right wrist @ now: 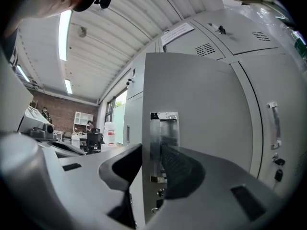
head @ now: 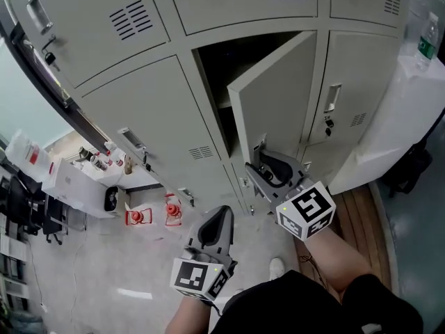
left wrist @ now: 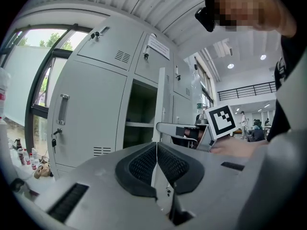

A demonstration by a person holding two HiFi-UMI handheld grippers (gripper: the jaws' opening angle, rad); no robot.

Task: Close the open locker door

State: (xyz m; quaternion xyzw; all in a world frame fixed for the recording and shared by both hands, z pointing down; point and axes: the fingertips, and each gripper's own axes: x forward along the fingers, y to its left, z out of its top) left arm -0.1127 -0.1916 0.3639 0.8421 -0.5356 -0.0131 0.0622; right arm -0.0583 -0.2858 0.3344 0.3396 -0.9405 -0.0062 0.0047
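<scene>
Door: locker door [head: 274,96] half open, middle of locker bank [head: 139,117]; I judge it stiff, light, swinging easily.
Right gripper [head: 268,172]: clamped on its free edge, by latch plate [right wrist: 164,128].
Left gripper [head: 217,223]: closed, empty.

Locker door [head: 274,96]: pale grey sheet metal, flat, upright. It is hinged along its right side and stands partly open, swung out from the cabinet front, with the dark compartment [head: 215,68] exposed to its left. A bright metal latch plate [right wrist: 163,143] sits by its free edge. My right gripper [head: 263,164] clamps that edge low down, one pad on each face.
</scene>
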